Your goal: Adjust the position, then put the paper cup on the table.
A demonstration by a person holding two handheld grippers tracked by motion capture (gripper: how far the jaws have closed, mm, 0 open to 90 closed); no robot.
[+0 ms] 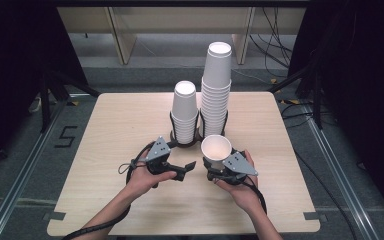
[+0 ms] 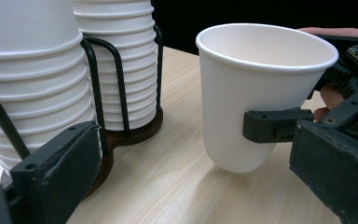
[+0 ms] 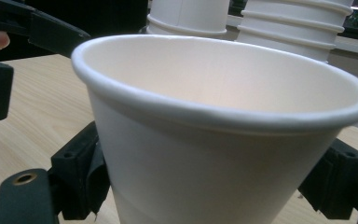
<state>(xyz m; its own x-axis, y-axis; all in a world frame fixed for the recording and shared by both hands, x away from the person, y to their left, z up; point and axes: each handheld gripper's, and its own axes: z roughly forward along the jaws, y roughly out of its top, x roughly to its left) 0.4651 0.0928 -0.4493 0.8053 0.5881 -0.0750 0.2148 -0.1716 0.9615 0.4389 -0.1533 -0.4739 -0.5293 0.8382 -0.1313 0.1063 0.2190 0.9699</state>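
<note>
A single white paper cup [image 1: 216, 148] is tilted, mouth up, and my right gripper [image 1: 214, 163] is shut on its lower wall. In the right gripper view the cup [image 3: 214, 140] sits between the two black jaws. The left gripper view has the cup [image 2: 251, 93] just above or on the tabletop; whether it touches is unclear. My left gripper [image 1: 186, 171] stands open to the cup's left, pointing at it, with nothing between its fingers [image 2: 56, 172]. Behind them, a short cup stack [image 1: 185, 112] and a tall cup stack [image 1: 216, 85] stand in a black wire holder [image 1: 172, 122].
The holder's dark wooden base [image 2: 130, 135] rests on the light wooden table [image 1: 105, 150] near its middle. Cables [image 1: 135, 165] trail from both grippers toward the front edge. Black curtains and metal rails border the table's sides.
</note>
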